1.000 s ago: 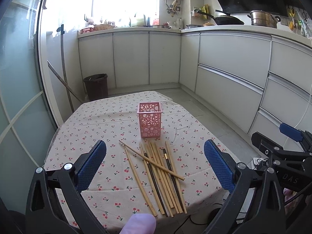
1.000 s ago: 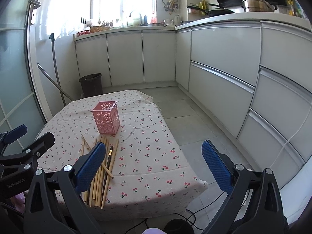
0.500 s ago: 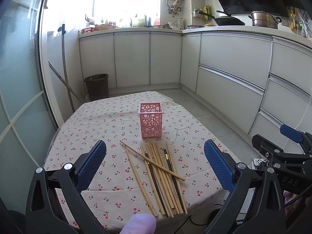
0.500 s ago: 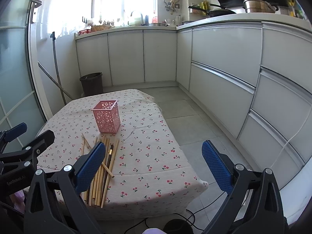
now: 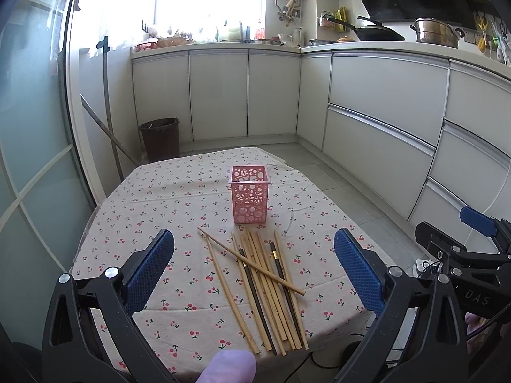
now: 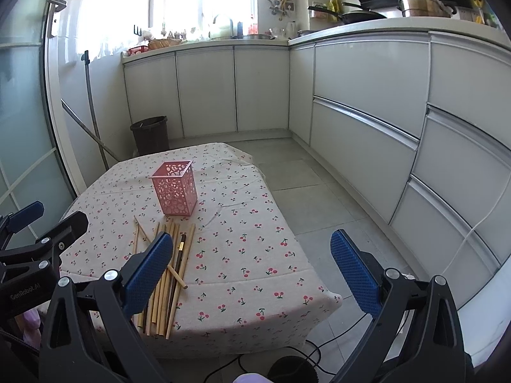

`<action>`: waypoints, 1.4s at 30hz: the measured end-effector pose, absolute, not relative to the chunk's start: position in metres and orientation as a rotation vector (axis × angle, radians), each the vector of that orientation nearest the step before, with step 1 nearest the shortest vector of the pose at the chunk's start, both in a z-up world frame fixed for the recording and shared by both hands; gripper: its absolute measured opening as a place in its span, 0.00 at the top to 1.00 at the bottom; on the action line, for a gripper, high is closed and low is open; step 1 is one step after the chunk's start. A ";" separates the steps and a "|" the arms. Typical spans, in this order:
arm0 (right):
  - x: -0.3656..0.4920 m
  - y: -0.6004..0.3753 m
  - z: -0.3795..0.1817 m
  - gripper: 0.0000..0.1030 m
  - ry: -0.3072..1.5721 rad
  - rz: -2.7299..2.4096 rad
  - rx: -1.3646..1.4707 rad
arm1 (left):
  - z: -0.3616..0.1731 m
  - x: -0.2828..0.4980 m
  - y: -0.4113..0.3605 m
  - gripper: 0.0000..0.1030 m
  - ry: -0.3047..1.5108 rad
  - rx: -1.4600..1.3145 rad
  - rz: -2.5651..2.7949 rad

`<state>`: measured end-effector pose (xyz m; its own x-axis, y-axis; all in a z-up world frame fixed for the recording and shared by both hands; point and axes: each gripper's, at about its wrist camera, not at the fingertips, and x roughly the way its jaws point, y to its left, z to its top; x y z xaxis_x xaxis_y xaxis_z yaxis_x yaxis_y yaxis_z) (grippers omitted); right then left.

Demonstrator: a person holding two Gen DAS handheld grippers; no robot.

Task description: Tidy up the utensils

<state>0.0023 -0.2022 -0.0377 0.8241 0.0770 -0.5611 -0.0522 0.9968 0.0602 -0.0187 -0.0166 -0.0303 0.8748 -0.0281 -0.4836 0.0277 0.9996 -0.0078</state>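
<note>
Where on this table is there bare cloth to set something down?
Bare cloth lies left of the chopsticks, behind the pink holder, and along the table's right side. The near middle, chopsticks up to holder, is crowded.

Both cameras sit at the near end of the table (image 5: 153, 198), raised above it and facing the far cabinets (image 5: 217, 92). The left wrist view looks straight down the table's length, chopsticks (image 5: 265, 274) close below. The right wrist view sits further right, past the table's right edge, taking in bare floor (image 6: 306, 191). Both share the pink holder (image 5: 249, 194), the chopsticks and the bin (image 6: 150, 134).
</note>
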 end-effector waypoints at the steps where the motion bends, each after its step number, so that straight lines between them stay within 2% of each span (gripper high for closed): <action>1: 0.002 -0.202 -0.038 0.07 0.599 0.069 0.043 | -0.030 -0.019 -0.017 0.07 0.505 -0.001 -0.029; 37: 0.005 -0.201 -0.040 0.07 0.616 0.070 0.045 | -0.037 -0.014 -0.014 0.07 0.537 -0.006 -0.026; 40: 0.008 -0.202 -0.042 0.07 0.639 0.070 0.054 | -0.044 0.004 0.002 0.07 0.635 -0.119 -0.044; 42: 0.013 -0.203 -0.045 0.07 0.675 0.080 0.068 | -0.057 0.029 0.026 0.07 0.765 -0.227 0.010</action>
